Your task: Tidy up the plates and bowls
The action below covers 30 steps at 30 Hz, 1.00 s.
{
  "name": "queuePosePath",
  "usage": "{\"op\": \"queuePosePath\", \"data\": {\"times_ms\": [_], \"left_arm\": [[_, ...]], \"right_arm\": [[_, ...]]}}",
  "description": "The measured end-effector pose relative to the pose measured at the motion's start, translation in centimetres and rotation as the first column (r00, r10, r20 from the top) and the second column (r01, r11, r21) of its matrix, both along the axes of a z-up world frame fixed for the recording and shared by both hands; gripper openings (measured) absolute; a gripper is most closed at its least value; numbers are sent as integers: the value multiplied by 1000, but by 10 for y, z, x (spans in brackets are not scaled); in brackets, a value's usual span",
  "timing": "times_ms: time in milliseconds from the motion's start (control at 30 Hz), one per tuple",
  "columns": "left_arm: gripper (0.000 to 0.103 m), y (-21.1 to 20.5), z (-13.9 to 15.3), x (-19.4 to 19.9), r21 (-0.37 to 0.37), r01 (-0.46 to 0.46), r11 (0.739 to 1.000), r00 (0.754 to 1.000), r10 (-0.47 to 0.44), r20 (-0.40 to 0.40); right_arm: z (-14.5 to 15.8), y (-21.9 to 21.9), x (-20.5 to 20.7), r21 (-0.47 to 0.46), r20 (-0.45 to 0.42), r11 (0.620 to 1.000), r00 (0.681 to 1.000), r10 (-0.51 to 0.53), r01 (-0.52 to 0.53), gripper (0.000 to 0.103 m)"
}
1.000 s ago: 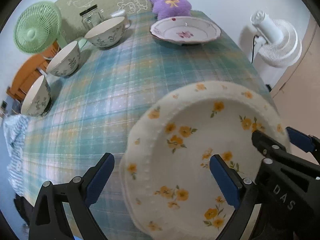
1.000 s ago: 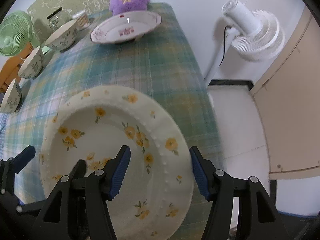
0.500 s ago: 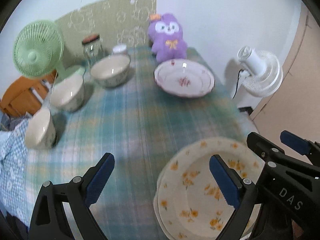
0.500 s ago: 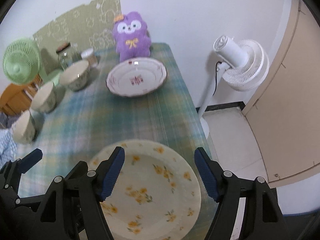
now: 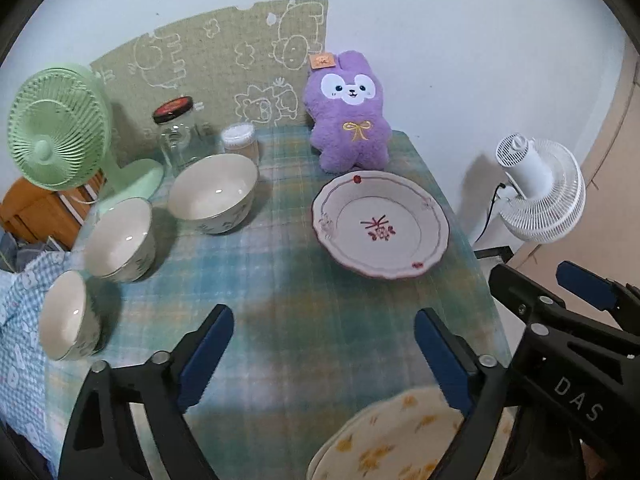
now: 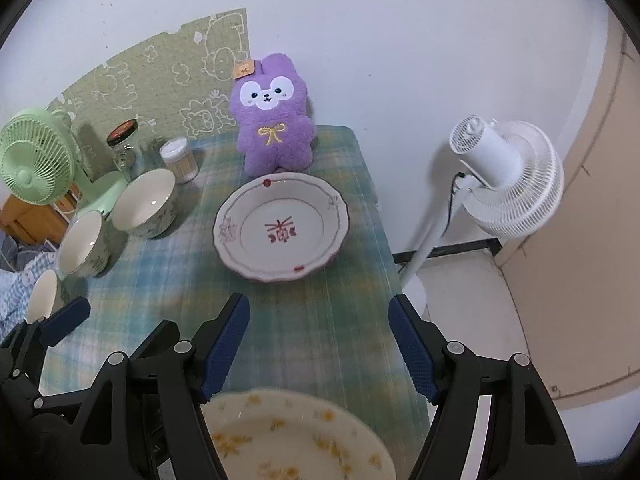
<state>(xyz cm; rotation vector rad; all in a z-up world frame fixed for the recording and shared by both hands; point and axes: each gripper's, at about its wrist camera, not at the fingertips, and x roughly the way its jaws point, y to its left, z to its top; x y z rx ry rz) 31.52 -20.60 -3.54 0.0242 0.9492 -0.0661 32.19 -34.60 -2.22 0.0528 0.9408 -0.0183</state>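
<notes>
A yellow-flowered plate lies at the near edge of the table, below and between both grippers; it also shows in the right wrist view. A red-patterned plate sits farther back, in front of a purple plush; it also shows in the right wrist view. Three bowls stand in a row on the left: large, medium, small. My left gripper is open and empty above the table. My right gripper is open and empty, to the right of the left one.
A purple plush stands at the back of the checked table. A green desk fan, a glass jar and a cotton-swab tub stand at the back left. A white floor fan stands off the table's right edge.
Both grippers have pulled back and up from the yellow-flowered plate, which now lies low in both views. More of the table and back wall shows.
</notes>
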Motion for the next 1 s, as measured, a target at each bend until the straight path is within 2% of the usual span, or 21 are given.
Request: {"op": "queuePosePath", "data": {"times_ms": [467,533,767,833,967,1000], "left_arm": [[90,-16,-41,93,41,-79,996,997,79,-1],[87,-19,-50,107,48,-78,996,997,78,-3],[83,-23,-82,146,49,-79,996,995,82,-61],[76,-24,-89,155,42,-82,996,993,85,-81],[66,-28,-100,163,38,-69,997,990,73,-121],[63,-28,-103,164,26,-62,998,989,65,-136]], "right_arm": [[-46,-17,107,6,-27,1000,999,17,-17,75],[-54,-18,120,9,-34,1000,999,17,-17,75],[-90,-23,160,36,-88,999,996,3,0,75],[-97,-22,168,35,-97,999,995,6,-3,74],[-109,-18,179,39,-136,999,990,29,-24,61],[-111,-18,180,36,-142,999,989,30,-25,61]]}}
